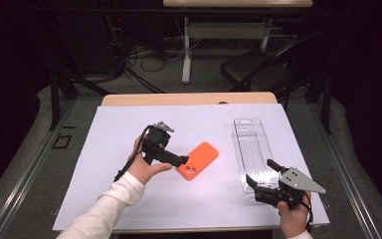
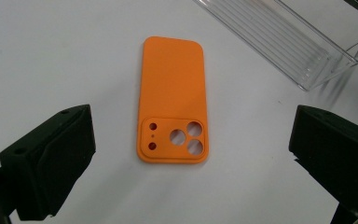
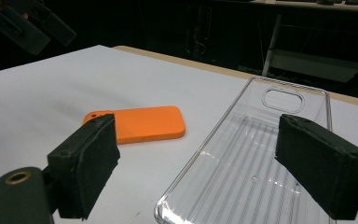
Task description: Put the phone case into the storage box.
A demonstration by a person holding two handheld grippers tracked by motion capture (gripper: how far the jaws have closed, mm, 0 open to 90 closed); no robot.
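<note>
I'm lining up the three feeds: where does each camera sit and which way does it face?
High view: above the near table edge, facing forward and down; both forearms, left claw and right claw show.
Left gripper view: on the left claw, looking down at the flat orange phone case.
Right gripper view: on the right claw, looking low across the clear plastic tray.
All three share case and tray.

An orange phone case [image 2: 172,100] lies flat (camera cutouts up) mid-table; a clear plastic tray [image 1: 252,149] lies flat toward the table's right edge.
</note>
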